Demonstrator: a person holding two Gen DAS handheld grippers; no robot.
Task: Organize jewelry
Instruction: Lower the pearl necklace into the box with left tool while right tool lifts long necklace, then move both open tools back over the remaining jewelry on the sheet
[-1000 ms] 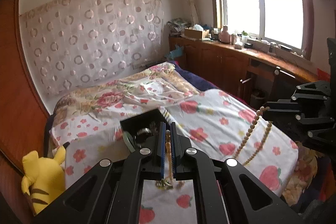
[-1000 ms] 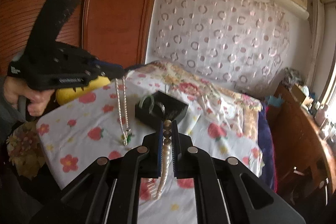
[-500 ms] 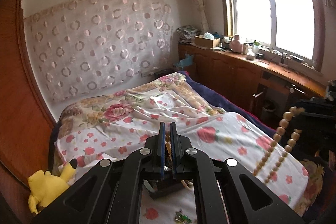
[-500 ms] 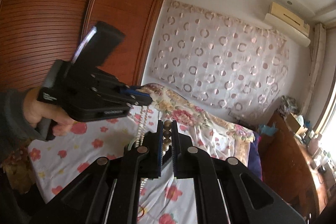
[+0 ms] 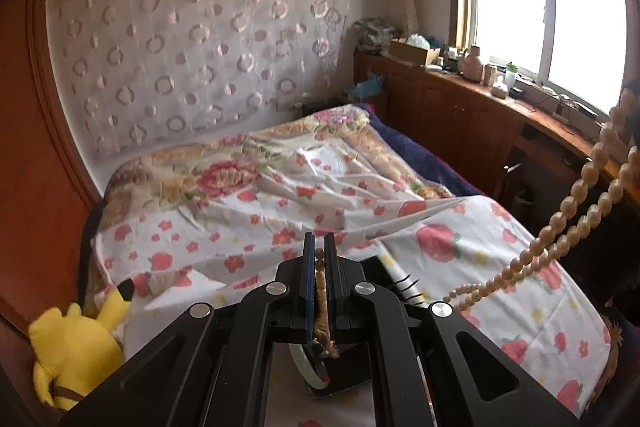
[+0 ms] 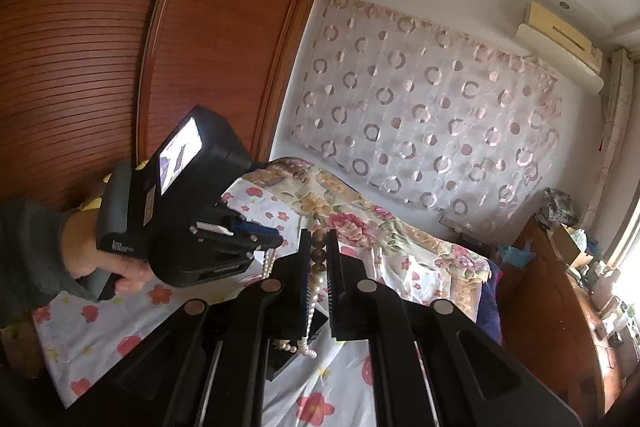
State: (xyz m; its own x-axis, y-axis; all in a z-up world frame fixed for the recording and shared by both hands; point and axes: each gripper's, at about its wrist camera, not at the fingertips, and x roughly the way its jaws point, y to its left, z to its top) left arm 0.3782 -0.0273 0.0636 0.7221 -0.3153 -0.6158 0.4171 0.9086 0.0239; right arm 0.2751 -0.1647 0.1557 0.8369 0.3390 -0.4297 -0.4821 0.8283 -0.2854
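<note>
My left gripper [image 5: 319, 247] is shut on a thin beaded chain [image 5: 320, 291] that hangs down between its fingers. Under it, mostly hidden by the gripper body, sits the black jewelry box [image 5: 348, 375] with a green bangle [image 5: 301, 363]. My right gripper [image 6: 319, 243] is shut on a bead necklace [image 6: 319, 255], brown beads on top and pale ones below. In the left wrist view that necklace [image 5: 580, 211] dangles at the right edge. In the right wrist view a hand holds the left gripper [image 6: 272, 241] just left of mine, above the box [image 6: 282, 361].
The box rests on a bed [image 5: 440, 239] with a flowered sheet. A yellow plush toy [image 5: 72, 343] lies at the bed's left edge by the wooden wardrobe [image 6: 120, 47]. A low wooden cabinet [image 5: 460, 115] with clutter runs under the window on the right.
Both grippers have moved in over the bed with their necklaces still held. The box has slid from ahead of the left fingertips to beneath the gripper. The left gripper now sits closer to the right one.
</note>
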